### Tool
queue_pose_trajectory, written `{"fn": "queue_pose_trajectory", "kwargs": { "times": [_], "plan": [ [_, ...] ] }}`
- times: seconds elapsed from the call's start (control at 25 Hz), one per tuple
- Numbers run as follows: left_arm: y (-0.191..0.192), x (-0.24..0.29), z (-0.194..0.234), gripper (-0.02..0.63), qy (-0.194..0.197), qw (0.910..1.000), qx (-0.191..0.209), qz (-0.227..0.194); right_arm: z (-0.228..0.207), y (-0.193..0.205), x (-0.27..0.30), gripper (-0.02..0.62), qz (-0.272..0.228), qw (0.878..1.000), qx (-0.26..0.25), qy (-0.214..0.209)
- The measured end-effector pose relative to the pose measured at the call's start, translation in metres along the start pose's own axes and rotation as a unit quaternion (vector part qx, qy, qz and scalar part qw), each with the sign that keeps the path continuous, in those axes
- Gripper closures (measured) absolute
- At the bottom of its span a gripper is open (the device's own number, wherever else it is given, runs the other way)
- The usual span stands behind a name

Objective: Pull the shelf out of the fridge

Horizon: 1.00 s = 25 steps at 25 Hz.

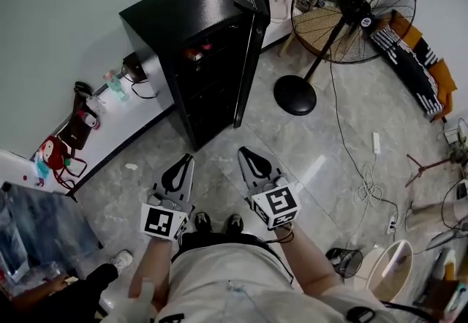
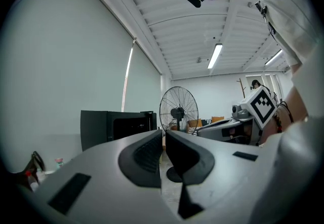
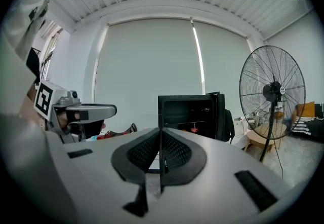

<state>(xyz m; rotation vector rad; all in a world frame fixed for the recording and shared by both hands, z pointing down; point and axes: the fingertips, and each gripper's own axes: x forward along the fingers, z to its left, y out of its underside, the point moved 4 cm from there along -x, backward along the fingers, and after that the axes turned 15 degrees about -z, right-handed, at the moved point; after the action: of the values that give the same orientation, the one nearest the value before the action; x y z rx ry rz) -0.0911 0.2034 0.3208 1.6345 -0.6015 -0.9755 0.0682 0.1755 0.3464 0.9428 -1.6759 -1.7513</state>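
Black fridge (image 1: 197, 51) stands at the floor's (image 1: 314, 161) far edge against the wall, its door (image 1: 247, 44) swung open towards the fan (image 1: 351, 7). The shelf (image 3: 185, 123) sits inside, across the dark cavity and not yet drawn out. A small red item (image 3: 194, 128) appears to rest on it. How the shelf sits in its rails is too small to tell.

The left gripper (image 1: 184, 164) and right gripper (image 1: 251, 159) hang side by side in front of the person, well apart from the fridge. Both have their jaws pressed together with nothing between them.

By my reading this is the approach step, and none of the pull has begun. The next move calls for closing the gap to the open front, parting the jaws of 1 gripper, and setting them over the shelf's front edge at its own level. The red item looks worth minding, since a tilted or jerked shelf could tip it.
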Motion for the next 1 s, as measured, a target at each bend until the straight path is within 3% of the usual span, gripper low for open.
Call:
{"fn": "queue_pose_trajectory", "kwargs": {
  "times": [0.2,0.4,0.52,0.84,1.0],
  "plan": [
    [0.002,0.001,0.002,0.595,0.001,1.0,-0.004,0.001,0.002,0.002,0.003,0.577,0.001,1.0,0.003,-0.005],
    [0.005,0.004,0.001,0.546,0.006,0.9999,-0.008,0.003,0.001,0.004,0.004,0.574,0.002,1.0,0.005,-0.008],
    [0.005,0.006,0.003,0.529,0.008,0.9999,-0.011,0.004,0.001,0.005,0.007,0.499,0.004,1.0,0.007,-0.011],
    [0.007,0.01,0.007,0.465,0.006,0.9998,-0.017,0.005,-0.002,0.005,0.012,0.404,0.0,1.0,0.018,-0.018],
    [0.01,0.011,0.011,0.394,0.003,0.9997,-0.023,0.01,-0.001,0.006,0.016,0.326,-0.003,0.999,0.03,-0.025]
  ]
}}
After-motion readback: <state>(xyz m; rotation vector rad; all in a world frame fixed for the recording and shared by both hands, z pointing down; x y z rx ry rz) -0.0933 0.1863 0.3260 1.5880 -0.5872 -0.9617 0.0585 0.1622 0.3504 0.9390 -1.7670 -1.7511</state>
